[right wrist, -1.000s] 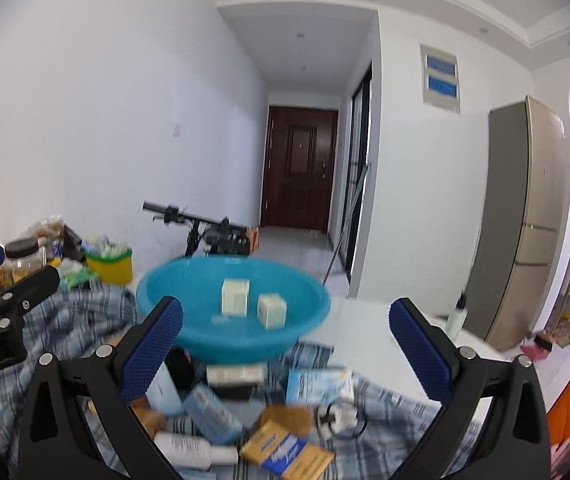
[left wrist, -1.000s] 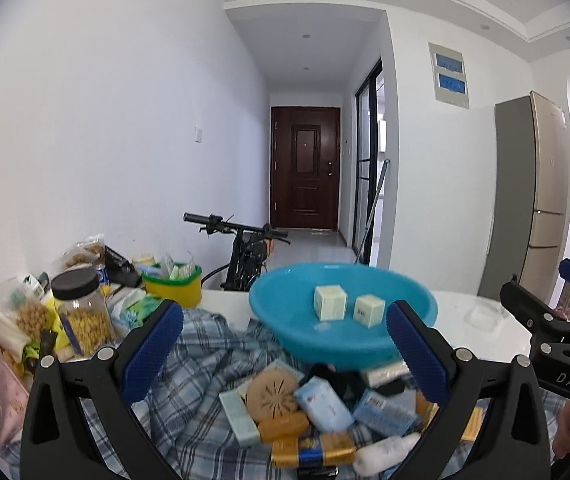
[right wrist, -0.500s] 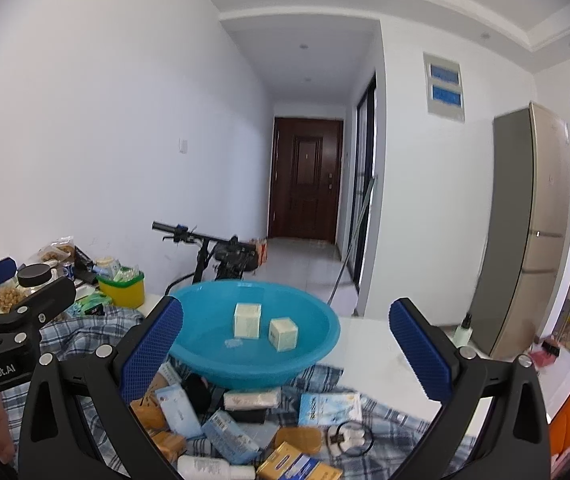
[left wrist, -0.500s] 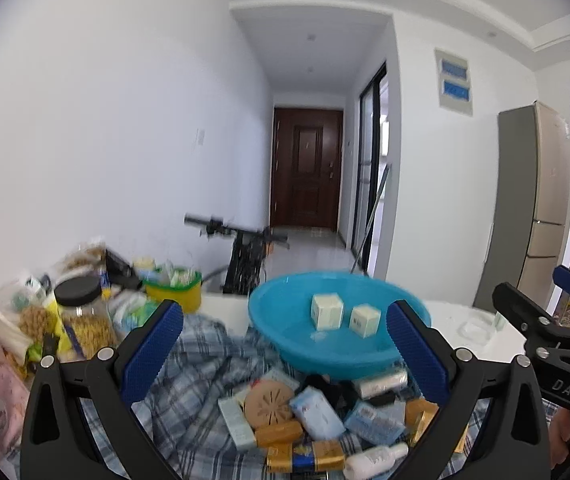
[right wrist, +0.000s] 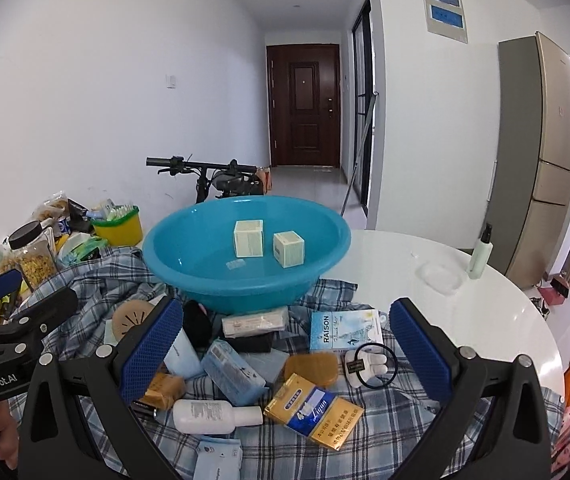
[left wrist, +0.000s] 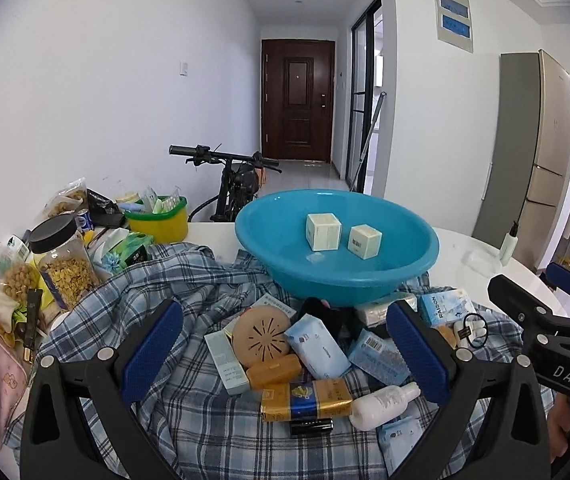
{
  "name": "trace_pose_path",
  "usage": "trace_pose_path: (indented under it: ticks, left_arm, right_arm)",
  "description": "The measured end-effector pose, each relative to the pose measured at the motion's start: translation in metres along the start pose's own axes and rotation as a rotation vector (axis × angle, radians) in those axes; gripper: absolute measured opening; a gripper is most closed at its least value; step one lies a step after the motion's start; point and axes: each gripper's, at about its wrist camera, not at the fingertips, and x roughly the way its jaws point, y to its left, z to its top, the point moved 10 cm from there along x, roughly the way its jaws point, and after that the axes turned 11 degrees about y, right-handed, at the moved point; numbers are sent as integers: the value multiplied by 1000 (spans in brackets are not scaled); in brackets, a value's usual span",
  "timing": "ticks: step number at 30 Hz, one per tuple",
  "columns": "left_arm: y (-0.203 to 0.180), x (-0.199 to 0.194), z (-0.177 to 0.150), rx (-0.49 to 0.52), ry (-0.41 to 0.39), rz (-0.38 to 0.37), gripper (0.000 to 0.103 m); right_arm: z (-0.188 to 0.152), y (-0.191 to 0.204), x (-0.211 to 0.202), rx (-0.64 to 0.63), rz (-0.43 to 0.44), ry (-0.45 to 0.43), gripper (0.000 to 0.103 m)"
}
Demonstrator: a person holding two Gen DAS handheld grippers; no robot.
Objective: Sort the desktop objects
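Both grippers spread wide, nothing held. L gripper and R gripper hover side by side over the pile on the plaid cloth, blue pads facing each other across the clutter.

Blue basin sits at far edge of pile, partly resting on the cloth; two cream cube boxes already inside, close together, not touching as far as I can tell. Judged: sorting barely begun, most items not yet moved.

Pile, nearest first: gold-blue flat pack lies just inside R gripper's span, long axis diagonal, running near-right to far-left. White bottle on its side, cap pointing right, long axis roughly across R gripper's opening, toward its left pad. Same bottle in L view sits by L gripper's right pad.

Key relation: gold pack is dead ahead and below R gripper, closer to centre of its span than anything else; L gripper sees a gold pack too but lower, nearer its base. R looks better placed. Wrist twist likely needed so pads meet the pack's long sides

Risk: pack lies flat on soft cloth, pads may snag fabric
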Motion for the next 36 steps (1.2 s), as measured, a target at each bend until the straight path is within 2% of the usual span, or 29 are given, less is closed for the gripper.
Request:
trace_pose_path:
  ticks: [5,10,16,22,32,36]
  left_arm:
    - [-2,7,-8,7,23,-2,103]
    - [-6,22,-28,20,77,-18,103]
    - [-3,32,-76,35,164,-29,103]
    - [3,34,-112,27,217,-33,103]
    - [-2,72,-108,37,289,-40,103]
    - [-14,94,-104,23,337,-98,103]
  right_arm:
    - [-11,1,6,-15,-2,20,103]
    - [-32,5,18,-32,7,66,103]
    - [-66,5,24,-61,4,111,103]
    - [-95,8,22,-71,28,156,103]
    - [-106,16,31,-89,42,183,103]
    - [-110,12,35,-73,40,197,103]
